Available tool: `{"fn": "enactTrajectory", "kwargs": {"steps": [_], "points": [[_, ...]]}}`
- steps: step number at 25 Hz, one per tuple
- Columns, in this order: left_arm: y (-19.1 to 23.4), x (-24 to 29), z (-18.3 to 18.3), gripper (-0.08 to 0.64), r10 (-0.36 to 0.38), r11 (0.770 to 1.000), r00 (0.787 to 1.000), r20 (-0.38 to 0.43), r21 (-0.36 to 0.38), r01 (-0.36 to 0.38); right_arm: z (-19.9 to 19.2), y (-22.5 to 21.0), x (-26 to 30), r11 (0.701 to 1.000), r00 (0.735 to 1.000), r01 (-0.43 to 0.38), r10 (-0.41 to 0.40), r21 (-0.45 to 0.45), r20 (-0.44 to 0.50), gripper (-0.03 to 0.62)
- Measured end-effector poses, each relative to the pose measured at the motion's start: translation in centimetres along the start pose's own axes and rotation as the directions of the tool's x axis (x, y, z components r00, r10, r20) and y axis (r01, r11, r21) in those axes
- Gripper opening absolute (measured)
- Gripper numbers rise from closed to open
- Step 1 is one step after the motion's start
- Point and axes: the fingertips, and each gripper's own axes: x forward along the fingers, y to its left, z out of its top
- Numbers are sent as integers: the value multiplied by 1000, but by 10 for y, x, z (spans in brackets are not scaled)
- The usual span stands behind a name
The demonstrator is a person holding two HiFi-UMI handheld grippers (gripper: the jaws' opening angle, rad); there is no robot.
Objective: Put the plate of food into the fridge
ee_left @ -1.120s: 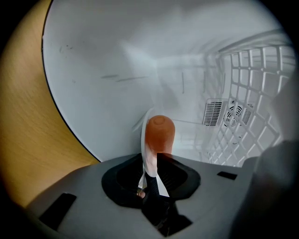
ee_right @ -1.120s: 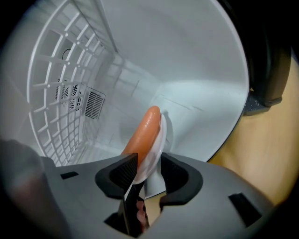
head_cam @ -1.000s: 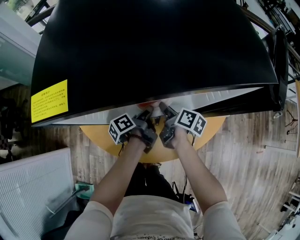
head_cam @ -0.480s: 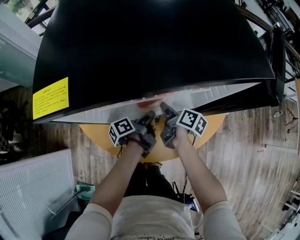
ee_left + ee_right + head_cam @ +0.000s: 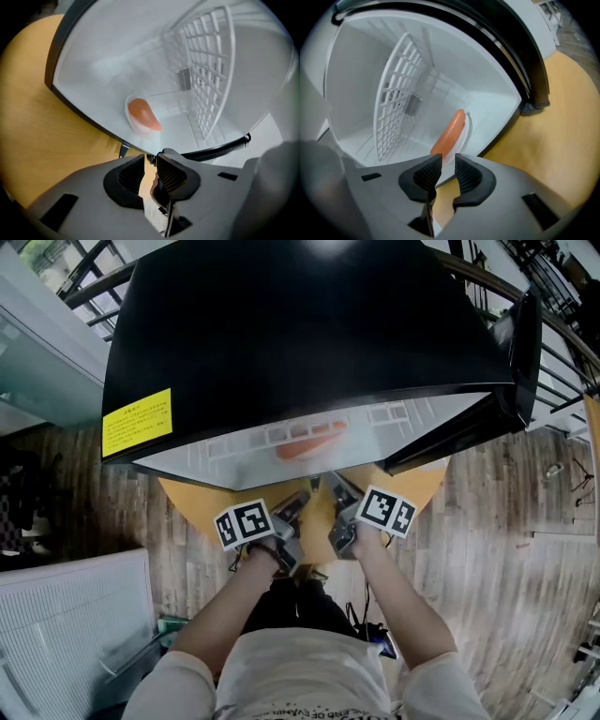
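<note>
A white plate (image 5: 139,123) with an orange sausage (image 5: 143,113) lies on the floor of the open black fridge (image 5: 309,334). The right gripper view shows the same plate (image 5: 465,133) and sausage (image 5: 451,130) just inside the opening. Both grippers are outside the fridge, over the round wooden table (image 5: 187,500). My left gripper (image 5: 151,157) has a narrow gap between its jaws, with nothing in it. The jaws of my right gripper (image 5: 448,158) are closing, and nothing is between them. In the head view the left gripper (image 5: 302,495) and right gripper (image 5: 330,482) sit side by side in front of the opening.
A white wire shelf (image 5: 396,103) stands upright inside the fridge beside the plate. The fridge door (image 5: 520,352) hangs open at the right. A yellow label (image 5: 137,420) is on the fridge's top. Wooden floor surrounds the table.
Both grippers have drawn back from the fridge opening toward the person. The plate with the sausage stays inside, and more of the fridge interior shows.
</note>
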Motion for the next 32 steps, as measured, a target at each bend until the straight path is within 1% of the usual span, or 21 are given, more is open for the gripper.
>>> {"fn": "enactTrajectory", "kwargs": {"steps": [2, 4, 6, 8, 9, 10, 11, 12, 13, 14, 15, 17, 20, 21, 24, 25, 27, 28, 29, 32], "points": [[-7, -14, -12, 90, 18, 994, 999, -36, 107, -14, -10, 9, -16, 996, 1000, 6, -7, -88, -7, 69], [-14, -26, -17, 70, 45, 976, 997, -57, 217, -31, -14, 22, -31, 987, 1000, 0, 0, -163, 1, 50], [-18, -38, -19, 46, 78, 946, 995, -60, 321, -55, -18, 33, -45, 977, 1000, -10, 12, -215, 10, 40], [-24, -54, -21, 38, 105, 907, 993, -47, 415, -76, -26, 42, -58, 968, 1000, -10, 14, -251, 13, 31], [-29, -62, -23, 34, 114, 883, 993, -37, 462, -84, -31, 45, -65, 964, 1000, -8, 11, -267, 11, 30], [-35, -71, -26, 32, 119, 854, 993, -27, 512, -88, -37, 49, -72, 959, 1000, -6, 8, -284, 6, 29], [-42, -79, -31, 27, 124, 819, 992, -17, 567, -93, -43, 54, -78, 953, 1000, -5, 5, -303, -2, 28], [-49, -88, -37, 25, 128, 777, 992, -7, 622, -96, -49, 59, -85, 945, 1000, -8, 4, -328, -12, 26], [-56, -95, -43, 23, 131, 735, 991, 2, 671, -98, -56, 66, -92, 932, 1000, -13, 5, -363, -22, 26], [-63, -102, -49, 23, 131, 699, 991, 9, 708, -99, -63, 73, -98, 914, 1000, -18, 6, -406, -29, 26], [-68, -109, -54, 23, 128, 673, 992, 18, 733, -100, -69, 80, -104, 892, 999, -18, 4, -451, -32, 26], [-75, -122, -59, 23, 122, 640, 992, 44, 760, -112, -78, 92, -116, 857, 1000, -10, -3, -515, -24, 25], [-80, -138, -59, 23, 120, 605, 988, 97, 782, -150, -83, 105, -131, 835, 1000, 13, -6, -550, 15, 25], [-82, -142, -59, 23, 119, 600, 987, 112, 783, -161, -84, 108, -135, 830, 1000, 24, -9, -558, 29, 25], [-85, -150, -61, 23, 119, 599, 982, 146, 778, -188, -89, 116, -143, 811, 999, 43, -16, -583, 51, 26], [-86, -151, -62, 23, 125, 592, 980, 152, 781, -197, -92, 118, -145, 805, 998, 46, -19, -591, 53, 25], [-86, -150, -67, 23, 149, 562, 977, 154, 799, -211, -97, 120, -146, 798, 998, 55, -24, -601, 60, 26], [-87, -148, -70, 23, 159, 552, 976, 149, 806, -213, -99, 120, -146, 798, 998, 60, -28, -600, 63, 26], [-87, -147, -73, 23, 165, 550, 976, 144, 808, -212, -101, 120, -146, 799, 997, 65, -34, -598, 63, 26], [-86, -147, -80, 23, 166, 566, 977, 136, 798, -207, -109, 121, -146, 790, 997, 80, -57, -608, 57, 26]]}}
